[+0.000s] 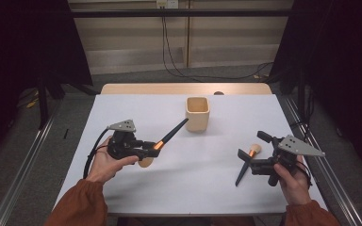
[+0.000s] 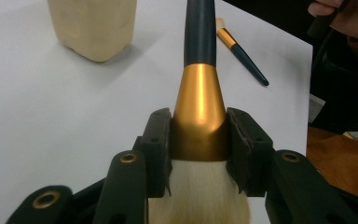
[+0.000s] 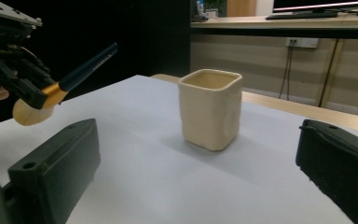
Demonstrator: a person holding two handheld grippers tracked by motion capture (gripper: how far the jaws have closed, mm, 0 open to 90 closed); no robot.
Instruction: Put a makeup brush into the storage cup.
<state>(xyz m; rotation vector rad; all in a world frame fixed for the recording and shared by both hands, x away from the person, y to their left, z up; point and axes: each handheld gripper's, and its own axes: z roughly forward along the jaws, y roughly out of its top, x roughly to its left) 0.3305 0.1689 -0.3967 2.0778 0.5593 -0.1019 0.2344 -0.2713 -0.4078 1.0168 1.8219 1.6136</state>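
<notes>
White counter (image 1: 122, 113) – left hand-held gripper (image 1: 152, 149) clamps the gold-ferruled black makeup brush (image 1: 172, 133); right hand-held gripper (image 1: 251, 158) gapes empty – next, likely into the cream square cup (image 1: 197, 114).

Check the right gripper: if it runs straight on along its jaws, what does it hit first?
Most likely the cream square cup. The right gripper has its jaws open with bare white table between them, and the cup stands nearly centred ahead. Depth is unclear.

Soft overhead light falls evenly on the white tabletop (image 1: 188, 165) while the room around it sinks into near-black, shadows under things are faint, the gold ferrule of the brush (image 2: 200, 100) carries a mild sheen, and the nearest fingers (image 3: 51, 172) look soft and grainy.
</notes>
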